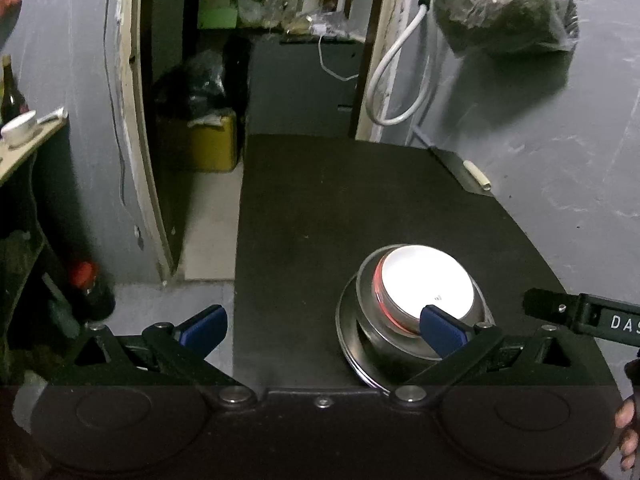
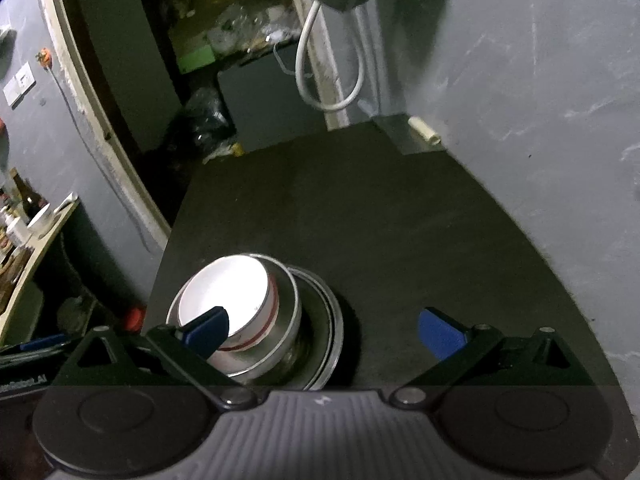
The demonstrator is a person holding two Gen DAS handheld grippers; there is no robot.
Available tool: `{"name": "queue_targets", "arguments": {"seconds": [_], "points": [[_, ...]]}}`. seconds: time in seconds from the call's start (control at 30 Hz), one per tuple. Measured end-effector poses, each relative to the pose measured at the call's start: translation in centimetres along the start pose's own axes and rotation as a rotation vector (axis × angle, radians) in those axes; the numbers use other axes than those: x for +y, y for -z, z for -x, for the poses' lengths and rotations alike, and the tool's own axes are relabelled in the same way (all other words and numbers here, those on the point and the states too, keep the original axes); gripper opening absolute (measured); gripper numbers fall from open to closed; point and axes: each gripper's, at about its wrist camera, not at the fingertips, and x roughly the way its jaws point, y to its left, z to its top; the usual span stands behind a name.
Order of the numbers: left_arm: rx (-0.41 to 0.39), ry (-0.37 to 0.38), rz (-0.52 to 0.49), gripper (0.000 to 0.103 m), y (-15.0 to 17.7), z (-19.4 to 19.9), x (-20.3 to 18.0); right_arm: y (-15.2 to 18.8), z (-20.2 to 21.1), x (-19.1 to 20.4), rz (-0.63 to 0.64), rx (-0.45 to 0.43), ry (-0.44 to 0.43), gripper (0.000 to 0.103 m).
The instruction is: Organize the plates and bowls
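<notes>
A stack of dishes stands on the black table (image 1: 320, 200): steel plates (image 1: 352, 344) at the bottom, a steel bowl (image 1: 370, 276) on them, and a white bowl with a red band (image 1: 426, 284) nested on top. My left gripper (image 1: 324, 330) hangs open just above the table's near edge, its right fingertip (image 1: 442, 330) in front of the stack. In the right wrist view the white bowl (image 2: 224, 292), the steel bowl (image 2: 288, 304) and the plates (image 2: 330, 320) sit at lower left. My right gripper (image 2: 324, 332) is open, with its left fingertip (image 2: 206, 332) over the white bowl.
A grey wall (image 1: 560, 140) runs along the table's right side, with a small white tube (image 1: 478, 176) on a ledge and a hanging plastic bag (image 1: 508, 4). An open doorway (image 1: 240, 80) with clutter lies ahead. A shelf with a cup (image 1: 20, 128) stands at the left.
</notes>
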Motion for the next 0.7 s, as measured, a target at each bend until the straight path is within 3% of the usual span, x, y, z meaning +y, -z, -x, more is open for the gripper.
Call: {"name": "queue_targets", "arguments": {"seconds": [0.37,0.7], "points": [[-0.053,0.016,-0.013,0.102,0.3,1.6,1.0,1.4,3.4,0.4,-0.01,-0.096,0.057,0.103],[-0.077,0.042,-0.069,0.102,2.4,4.0,0.9,3.9,5.5,1.1,-0.018,-0.121,0.089,0.103]]}}
